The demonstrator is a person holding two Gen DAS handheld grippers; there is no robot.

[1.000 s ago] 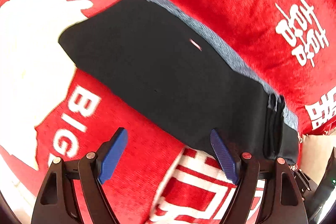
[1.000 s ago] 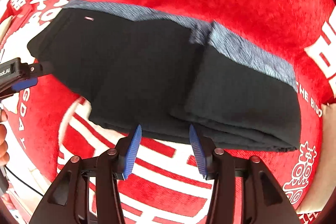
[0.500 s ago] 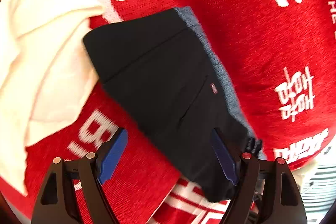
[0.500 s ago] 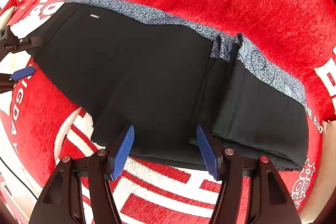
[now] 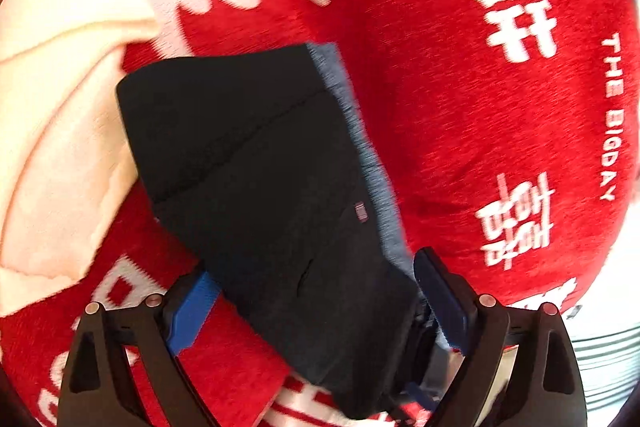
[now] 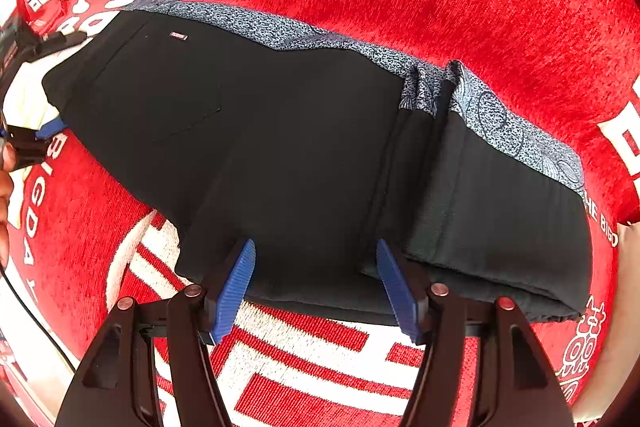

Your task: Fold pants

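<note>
Black pants (image 5: 256, 163) lie folded on a red cloth (image 5: 460, 107) printed with white characters. A blue-grey patterned strip (image 6: 280, 27) runs along their far edge, and a small label (image 6: 179, 35) sits near the left end. A doubled-over section (image 6: 500, 211) lies at the right. My left gripper (image 5: 316, 307) straddles one end of the pants. Its jaws are opening, and the blue pads stand at either edge of the fabric without pressing on it. My right gripper (image 6: 314, 287) hangs open over the near edge of the pants (image 6: 280, 147), pointing steeply down.
A cream cloth (image 5: 60, 107) lies beside the end of the pants. In the right wrist view the left gripper (image 6: 24, 131) and a person's hand (image 6: 4, 163) show at the left border. A pale surface (image 5: 600, 359) lies beyond the red cloth's edge.
The left gripper swung around and closed in on the end of the pants, and its jaws spread wider. The right gripper's jaws widened too, while that hand stayed in place.
</note>
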